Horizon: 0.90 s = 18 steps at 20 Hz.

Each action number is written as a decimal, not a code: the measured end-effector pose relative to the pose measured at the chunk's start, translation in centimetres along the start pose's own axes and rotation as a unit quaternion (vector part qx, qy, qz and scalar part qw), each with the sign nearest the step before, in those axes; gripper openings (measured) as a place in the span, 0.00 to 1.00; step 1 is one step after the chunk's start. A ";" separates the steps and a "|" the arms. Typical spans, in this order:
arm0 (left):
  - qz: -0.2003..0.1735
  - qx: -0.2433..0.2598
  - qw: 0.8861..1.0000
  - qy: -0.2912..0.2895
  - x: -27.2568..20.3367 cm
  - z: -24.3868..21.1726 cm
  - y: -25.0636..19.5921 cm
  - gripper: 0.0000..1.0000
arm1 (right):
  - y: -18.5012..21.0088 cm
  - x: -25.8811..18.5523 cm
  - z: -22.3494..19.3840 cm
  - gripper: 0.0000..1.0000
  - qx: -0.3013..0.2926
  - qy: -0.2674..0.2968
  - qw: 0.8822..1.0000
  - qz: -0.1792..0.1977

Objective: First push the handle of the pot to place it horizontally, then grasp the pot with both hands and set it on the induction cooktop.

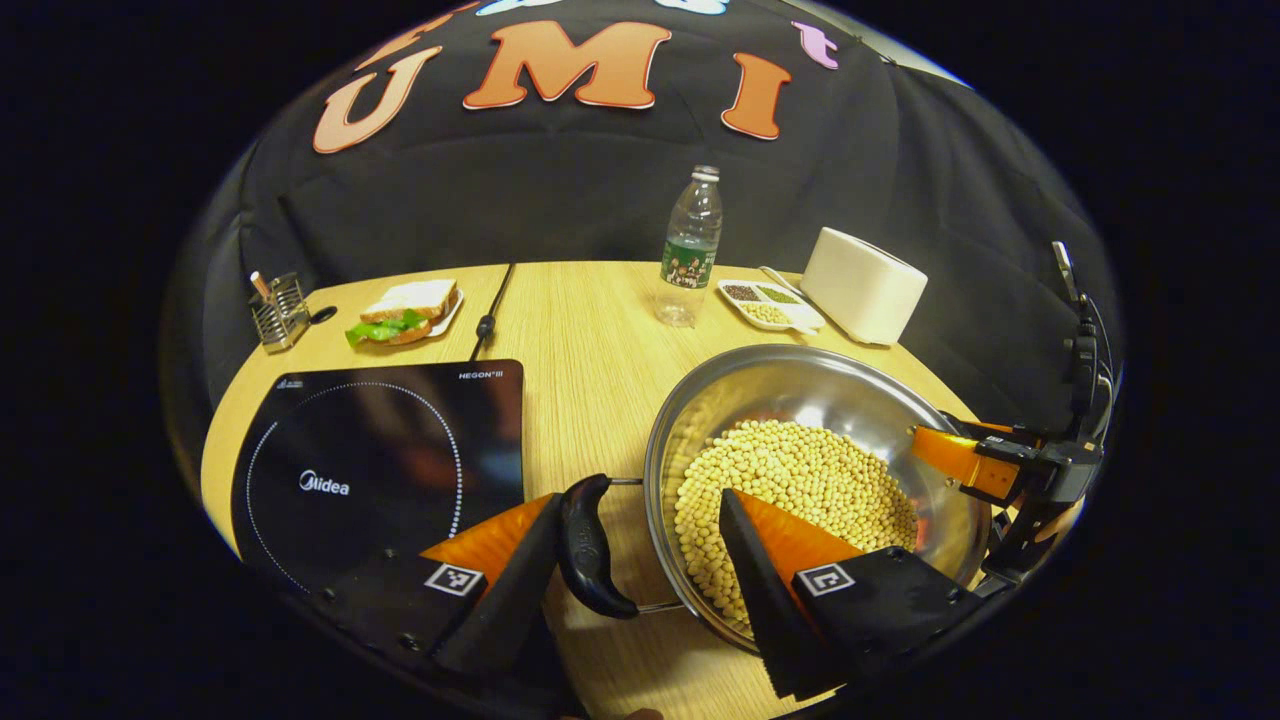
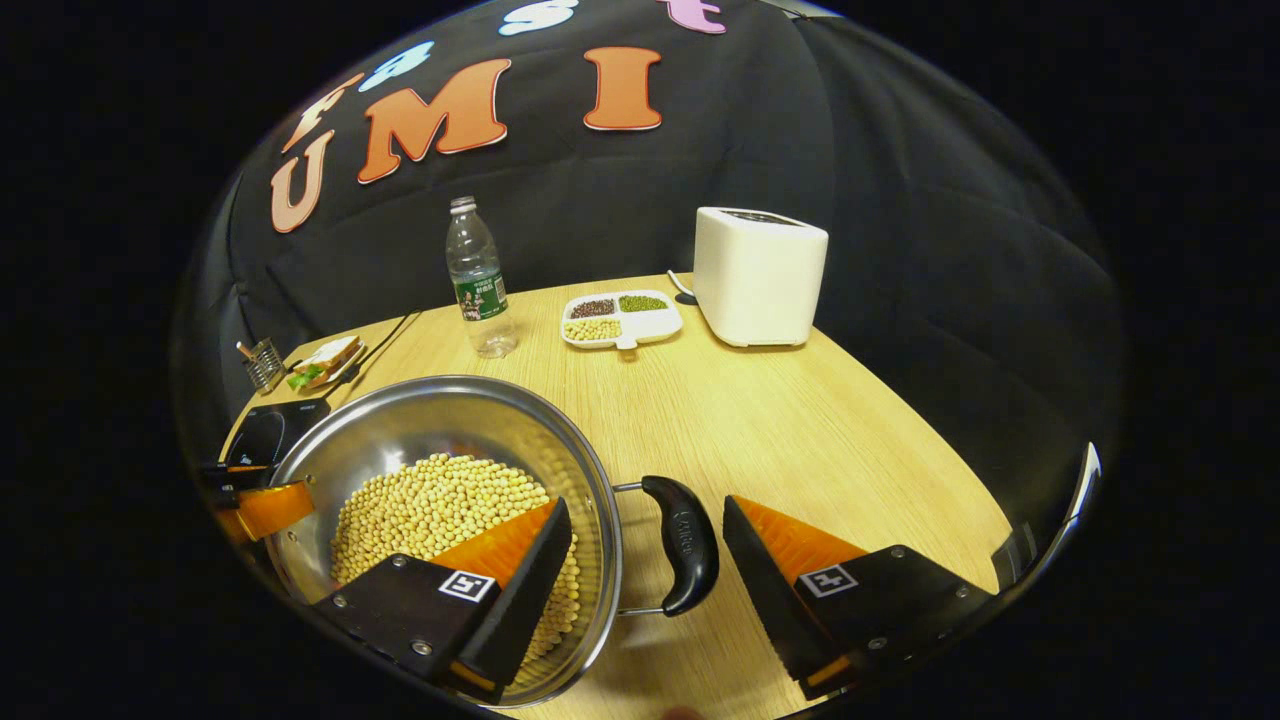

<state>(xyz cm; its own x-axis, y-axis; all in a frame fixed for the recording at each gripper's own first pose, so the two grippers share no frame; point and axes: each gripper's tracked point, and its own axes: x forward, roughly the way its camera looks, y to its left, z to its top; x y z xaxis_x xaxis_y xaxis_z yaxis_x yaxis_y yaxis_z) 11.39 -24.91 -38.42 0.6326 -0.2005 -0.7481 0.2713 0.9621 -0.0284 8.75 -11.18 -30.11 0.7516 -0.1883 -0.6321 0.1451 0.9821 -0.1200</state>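
Left gripper view shows our left gripper (image 1: 640,545) with fingers apart astride one pot (image 1: 815,480) handle, our right gripper (image 2: 645,560) likewise apart astride the other, induction cooktop (image 1: 380,460) just beside.

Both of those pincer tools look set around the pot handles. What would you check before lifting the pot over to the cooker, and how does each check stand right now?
1. Left hand-held gripper straddles the left handle, jaws open: ok for position, not ok for grip.
2. Right hand-held gripper straddles the right handle, jaws open: same, not ok yet.
3. Handles lie level on opposite sides of the pot: ok.
4. Pot holds soybeans well below the rim: ok, but keep it level.
5. Induction cooktop surface is bare: ok.
6. Path from pot to cooktop across the table: ok.
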 end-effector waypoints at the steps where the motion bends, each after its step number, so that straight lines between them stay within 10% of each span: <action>1: -0.001 0.002 1.000 0.000 0.1 0.1 0.0 0.97 | 0.1 0.3 -0.2 0.95 0.002 0.007 1.000 0.001; 6: 0.013 0.011 1.000 0.006 0.8 -0.1 0.6 0.98 | 0.6 1.2 -1.5 0.94 0.019 0.030 0.999 0.010; 9: 0.031 0.012 0.999 0.011 0.9 0.1 1.2 0.67 | 0.4 1.7 -1.4 0.76 0.034 0.031 0.999 0.010; 18: 0.025 -0.017 1.000 -0.006 -2.0 1.9 1.8 0.59 | 1.1 -2.5 1.4 0.50 0.093 0.008 0.995 0.031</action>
<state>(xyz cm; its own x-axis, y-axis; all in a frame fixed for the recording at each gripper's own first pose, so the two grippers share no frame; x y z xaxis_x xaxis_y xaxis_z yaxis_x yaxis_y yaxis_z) 12.01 -23.09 -35.68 0.6533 -0.1531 -0.7415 0.2133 0.9769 -0.0138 7.91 -9.62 -27.59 0.7528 -0.1255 -0.6462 0.2167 0.9742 0.0633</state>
